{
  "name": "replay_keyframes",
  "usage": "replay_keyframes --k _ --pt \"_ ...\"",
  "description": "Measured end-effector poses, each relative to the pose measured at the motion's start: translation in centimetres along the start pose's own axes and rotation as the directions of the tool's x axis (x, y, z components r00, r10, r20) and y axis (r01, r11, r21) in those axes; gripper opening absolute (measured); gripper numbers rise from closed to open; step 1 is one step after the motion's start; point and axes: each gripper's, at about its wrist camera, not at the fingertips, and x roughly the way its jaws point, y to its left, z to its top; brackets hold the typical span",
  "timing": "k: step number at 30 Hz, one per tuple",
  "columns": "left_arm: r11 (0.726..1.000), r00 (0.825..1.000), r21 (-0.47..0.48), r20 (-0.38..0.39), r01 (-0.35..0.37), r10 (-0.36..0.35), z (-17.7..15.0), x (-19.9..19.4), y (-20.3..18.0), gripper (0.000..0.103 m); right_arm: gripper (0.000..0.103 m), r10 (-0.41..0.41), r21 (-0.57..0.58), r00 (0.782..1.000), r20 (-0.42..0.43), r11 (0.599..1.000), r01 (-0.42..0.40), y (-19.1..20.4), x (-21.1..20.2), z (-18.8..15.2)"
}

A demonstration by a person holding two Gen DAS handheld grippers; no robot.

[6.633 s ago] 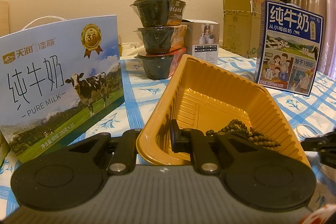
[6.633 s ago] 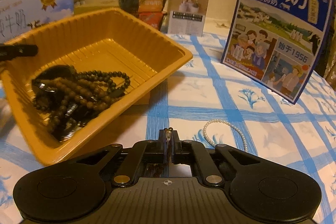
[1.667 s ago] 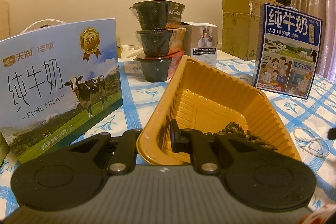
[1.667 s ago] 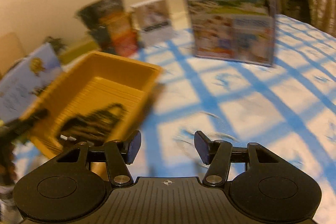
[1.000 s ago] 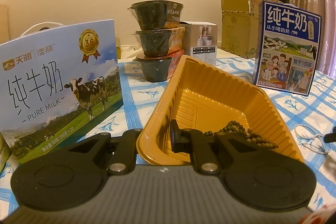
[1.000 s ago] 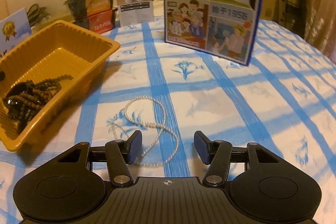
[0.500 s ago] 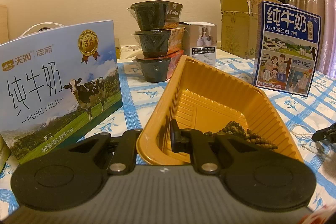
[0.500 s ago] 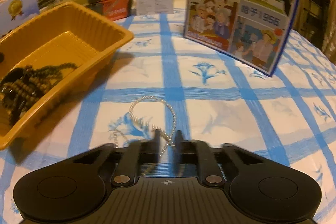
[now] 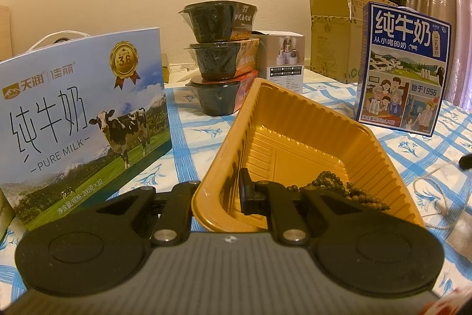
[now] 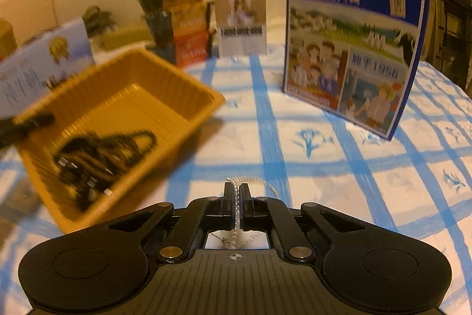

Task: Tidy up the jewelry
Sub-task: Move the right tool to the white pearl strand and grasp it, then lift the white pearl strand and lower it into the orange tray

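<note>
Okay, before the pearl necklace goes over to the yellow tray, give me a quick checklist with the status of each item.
1. Right tool shut on the pearl necklace: ok, strand pinched between the pads.
2. Whole necklace off the tablecloth: cannot tell, the trailing loop is blurred.
3. Left tool steadying the yellow tray: ok, shut on the near rim.
4. Room in the tray: ok, the dark bead strands fill one end only.
5. Path from necklace to tray: ok, only bare cloth shows between.
6. Blue milk carton out of the way: ok, it stands on the far side.
</note>
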Motion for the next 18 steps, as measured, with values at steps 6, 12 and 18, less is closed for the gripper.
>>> replay_keyframes --k 6,12,18 --pt "1.000 1.000 0.001 0.001 0.001 -0.001 0.1 0.0 -0.1 0.012 0.002 0.046 0.019 0.997 0.059 0.999 -0.047 0.8 -3.9 2.5" --pt "1.000 1.000 0.000 -0.001 0.001 -0.001 0.1 0.0 0.0 0.012 0.002 0.084 -0.007 0.991 0.104 0.996 -0.084 2.1 -7.4 4.9" --pt "1.000 1.000 0.001 0.001 0.006 -0.006 0.1 0.0 0.0 0.012 0.002 0.137 -0.033 0.982 0.130 0.990 -0.134 4.1 -9.7 6.6"
